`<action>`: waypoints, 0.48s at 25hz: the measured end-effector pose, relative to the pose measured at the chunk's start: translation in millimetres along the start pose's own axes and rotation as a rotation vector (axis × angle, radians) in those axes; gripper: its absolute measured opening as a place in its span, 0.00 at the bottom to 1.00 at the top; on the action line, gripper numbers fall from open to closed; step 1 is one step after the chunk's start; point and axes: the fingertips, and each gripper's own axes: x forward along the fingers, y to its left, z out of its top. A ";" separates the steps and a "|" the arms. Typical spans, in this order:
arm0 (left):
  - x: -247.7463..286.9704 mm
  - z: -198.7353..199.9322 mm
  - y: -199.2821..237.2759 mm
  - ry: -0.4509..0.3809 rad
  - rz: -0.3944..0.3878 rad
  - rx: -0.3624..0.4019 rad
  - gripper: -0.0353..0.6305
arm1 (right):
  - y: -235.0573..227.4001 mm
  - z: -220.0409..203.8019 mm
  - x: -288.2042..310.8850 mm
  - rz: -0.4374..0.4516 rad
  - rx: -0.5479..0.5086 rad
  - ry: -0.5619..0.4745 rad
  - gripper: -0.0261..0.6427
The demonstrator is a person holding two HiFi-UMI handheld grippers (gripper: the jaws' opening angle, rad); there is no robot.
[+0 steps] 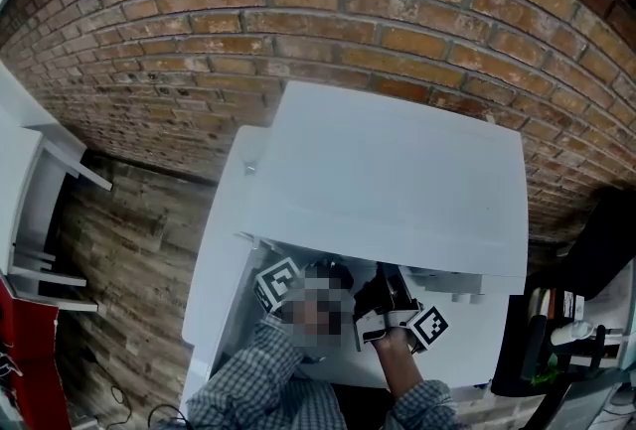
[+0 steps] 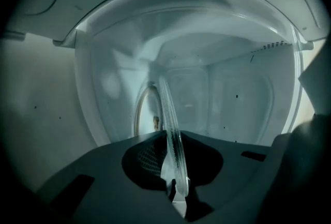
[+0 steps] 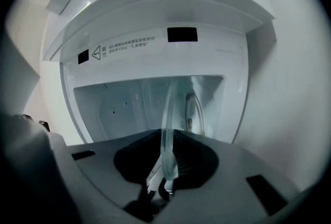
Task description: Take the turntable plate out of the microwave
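The clear glass turntable plate [image 2: 170, 130] shows edge-on in both gripper views, its rim running between each pair of jaws. In the left gripper view my left gripper [image 2: 177, 187] is shut on that rim, with the microwave cavity [image 2: 232, 99] behind. My right gripper [image 3: 163, 185] is likewise shut on the plate [image 3: 168, 130] at the cavity opening. From the head view, both grippers reach into the front of the white microwave [image 1: 397, 180]: the left gripper [image 1: 281, 287] and the right gripper [image 1: 405, 319]. There the plate is hidden.
A roller ring [image 2: 140, 109] lies on the cavity floor behind the plate. The microwave stands on a white table [image 1: 214, 259] against a brick wall [image 1: 298, 11]. A white shelf unit [image 1: 30, 210] is at left and dark items [image 1: 542, 339] at right.
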 end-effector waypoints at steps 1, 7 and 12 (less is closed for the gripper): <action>-0.2 -0.9 -3.1 -0.003 -0.027 -0.017 0.11 | 1.5 -0.2 -0.9 0.006 -0.004 -0.001 0.13; -4.9 -4.0 -21.8 -0.024 -0.153 -0.094 0.11 | 9.7 -3.9 -7.7 0.043 -0.038 0.008 0.13; -15.7 -12.4 -24.4 -0.036 -0.159 -0.118 0.10 | 13.0 -7.5 -19.4 0.062 -0.042 0.008 0.13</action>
